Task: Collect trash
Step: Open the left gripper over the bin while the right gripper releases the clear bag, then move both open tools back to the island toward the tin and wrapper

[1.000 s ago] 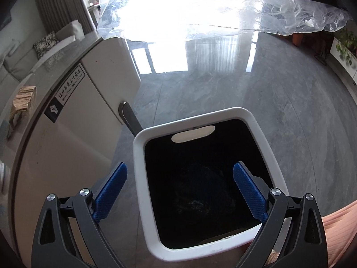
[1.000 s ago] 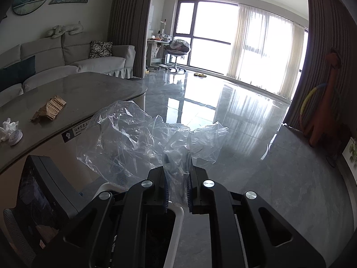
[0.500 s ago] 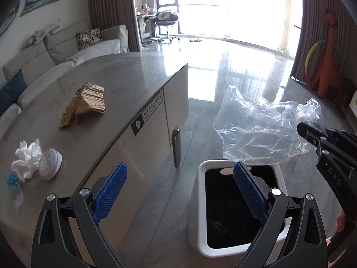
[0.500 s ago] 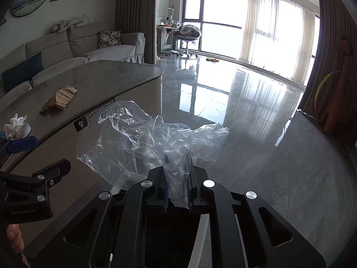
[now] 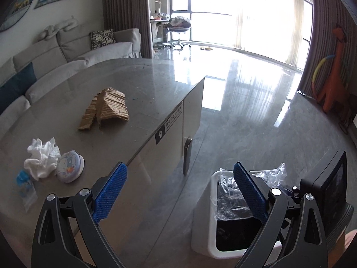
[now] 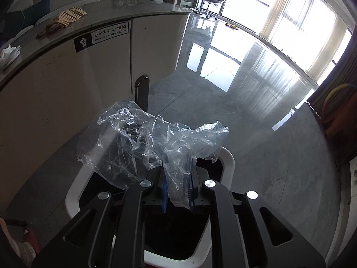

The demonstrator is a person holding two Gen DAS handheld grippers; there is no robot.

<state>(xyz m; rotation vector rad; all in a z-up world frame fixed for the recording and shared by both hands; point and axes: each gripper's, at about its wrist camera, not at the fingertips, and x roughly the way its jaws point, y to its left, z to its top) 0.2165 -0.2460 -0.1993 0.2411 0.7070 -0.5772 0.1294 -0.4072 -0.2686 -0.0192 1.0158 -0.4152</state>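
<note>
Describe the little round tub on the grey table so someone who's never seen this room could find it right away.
Start at the large grey stone-topped table by the sofa and go to its near end. There, beside a crumpled white tissue, sits the small round plastic tub with a cartoon-printed lid. It is the only round, printed item; the brown corrugated cardboard piece lies farther along the table, and a small blue-and-clear plastic packet is flat.

I see a bright window (image 5: pixel 234 11) with sheer curtains at upper right, glare on the glossy grey floor (image 5: pixel 256 111). A pale sofa (image 5: pixel 73 51) sits upper left; a stone-topped counter (image 5: pixel 142 82) fills the centre-left.
</note>
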